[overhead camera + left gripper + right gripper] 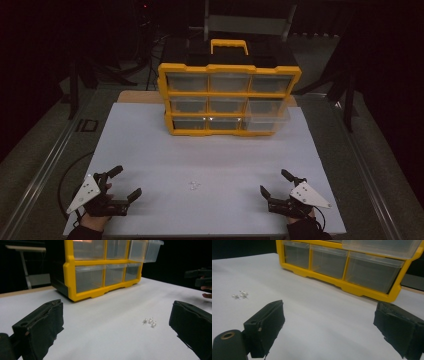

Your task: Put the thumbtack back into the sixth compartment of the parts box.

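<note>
The white counter [150, 150] lies broad and bare between its near edge at the bottom of the high view and the yellow drawer organizer [230, 97] standing upright near its far edge, upper centre. One clear drawer [267, 117] at the organizer's lower right juts out a little. The left gripper [122, 185], lower left, and the right gripper [274, 182], lower right, rest near the front corners, each with jaws spread wide and nothing between them. A few small white pieces [194, 185] lie together on the counter between the grippers, well apart from both. The room around the counter is dark.
</note>
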A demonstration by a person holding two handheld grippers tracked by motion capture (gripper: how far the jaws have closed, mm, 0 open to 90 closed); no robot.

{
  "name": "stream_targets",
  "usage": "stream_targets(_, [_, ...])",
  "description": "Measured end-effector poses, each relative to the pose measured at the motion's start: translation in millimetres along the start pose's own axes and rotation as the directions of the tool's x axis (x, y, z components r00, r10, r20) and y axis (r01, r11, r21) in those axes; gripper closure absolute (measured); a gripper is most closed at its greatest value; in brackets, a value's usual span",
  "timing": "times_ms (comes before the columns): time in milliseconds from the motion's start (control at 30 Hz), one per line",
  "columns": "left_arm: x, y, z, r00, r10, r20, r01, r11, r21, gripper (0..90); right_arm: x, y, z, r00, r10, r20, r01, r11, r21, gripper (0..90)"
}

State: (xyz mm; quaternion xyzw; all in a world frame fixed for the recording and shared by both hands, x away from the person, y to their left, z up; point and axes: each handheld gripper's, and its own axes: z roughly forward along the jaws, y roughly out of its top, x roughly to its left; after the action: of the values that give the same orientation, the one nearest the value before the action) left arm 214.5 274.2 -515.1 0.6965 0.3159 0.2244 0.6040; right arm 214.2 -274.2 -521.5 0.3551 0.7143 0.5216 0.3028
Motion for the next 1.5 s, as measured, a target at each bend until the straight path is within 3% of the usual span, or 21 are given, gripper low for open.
stream_targets(367, [-1.1,1.4,-0.7,0.9999,0.012,-0.008,-0.012,0.9999,-0.002,0.3,0.3,1.0,2.9,1.0,0.001,0.009,-0.001,1.0,-0.007,9.5])
stream_targets(633, [-4.5,2.4,-0.8,0.9993,0.035,0.009,-0.035,0.9994,0.005,0.3,2.0,1.0,2.6,1.0,-0.005,0.002,0.005,1.0,-0.005,9.5])
stream_targets(1033, [-6.1,6.8,2.5,0.999,0.036,0.028,-0.036,0.9992,0.016,0.3,0.7,3.0,0.0,0.9999,-0.001,0.012,0.001,1.0,-0.009,9.5])
stream_targets(1200, [-7.5,28.9,-1.8,0.9983,0.031,0.049,-0.03,0.9992,-0.025,0.3,0.1,3.6,-1.0,0.9998,0.013,0.016,-0.013,1.0,-0.014,9.5])
stream_targets(1400, [-9.0,53.5,1.6,0.9955,0.043,0.084,-0.043,0.9991,-0.006,0.3,2.3,4.7,-1.5,0.9999,0.006,0.009,-0.006,1.0,-0.013,9.6])
stream_targets(1500, [-10.7,70.6,11.7,0.9907,0.066,0.119,-0.067,0.9978,0.002,0.3,3.1,5.5,-1.9,0.9999,0.006,0.011,-0.006,1.0,-0.015,9.6])
